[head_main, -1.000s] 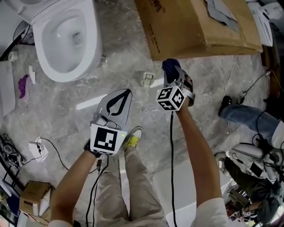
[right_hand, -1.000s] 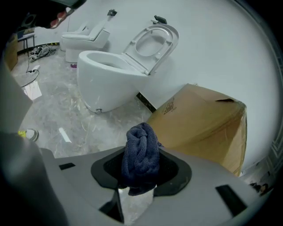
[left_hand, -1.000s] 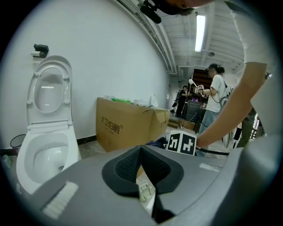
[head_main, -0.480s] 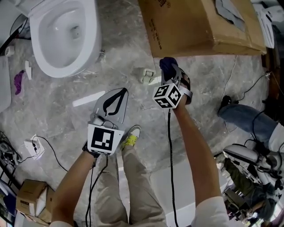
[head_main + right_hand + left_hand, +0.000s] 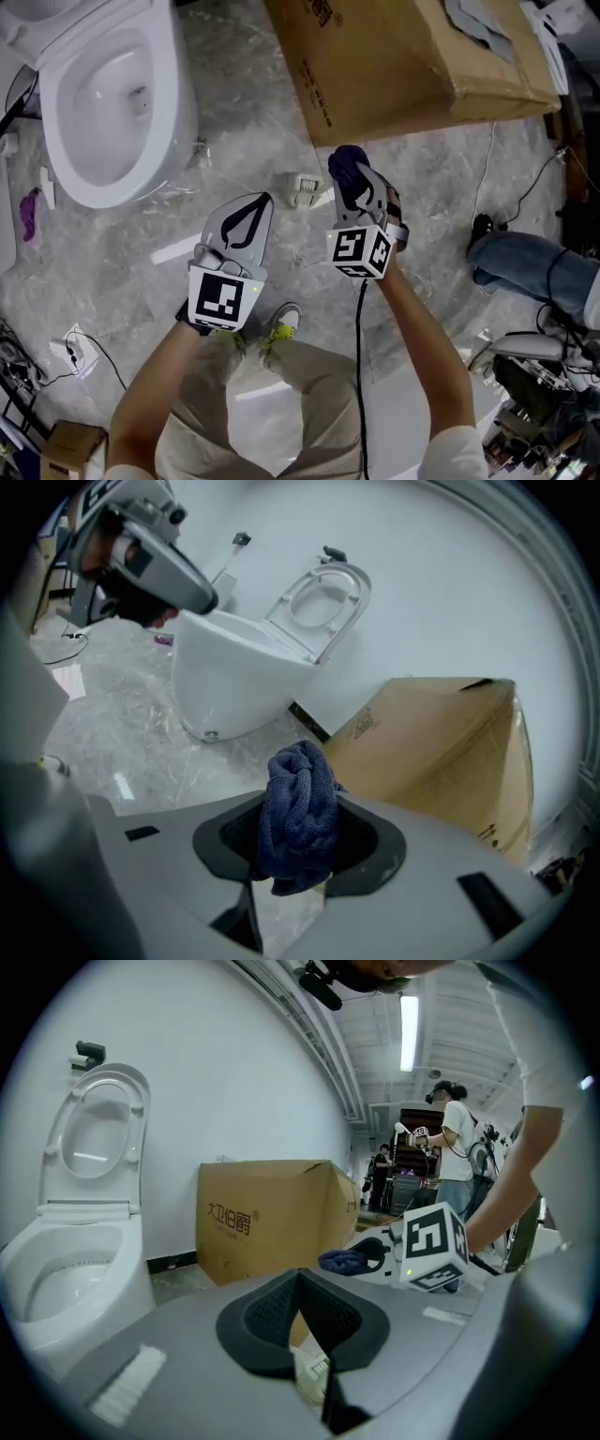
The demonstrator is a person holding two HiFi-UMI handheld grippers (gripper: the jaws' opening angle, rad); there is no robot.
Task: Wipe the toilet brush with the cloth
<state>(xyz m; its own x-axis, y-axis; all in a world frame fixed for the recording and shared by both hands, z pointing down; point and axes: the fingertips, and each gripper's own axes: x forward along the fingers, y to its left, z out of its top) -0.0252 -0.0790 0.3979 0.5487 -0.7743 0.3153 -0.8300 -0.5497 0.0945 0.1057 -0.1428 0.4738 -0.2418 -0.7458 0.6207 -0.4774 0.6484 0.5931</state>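
Note:
My right gripper is shut on a bunched dark blue cloth, which bulges out above its black pads. My left gripper hangs beside it at the left, shut with its pads meeting at the tips and nothing held. Both hover over the grey marble floor. A thin white stick lies on the floor left of the left gripper. A small white ribbed object sits between the two grippers. I cannot make out a brush head in any view.
A white toilet with its lid up stands at the upper left. A large cardboard box fills the upper right. A purple scrap and cables lie at the left; another person's jeans leg is at the right.
The head view has swung a little, so the toilet and box sit further left. The right gripper shows lower in the frame, still shut on the cloth. The left gripper stays shut.

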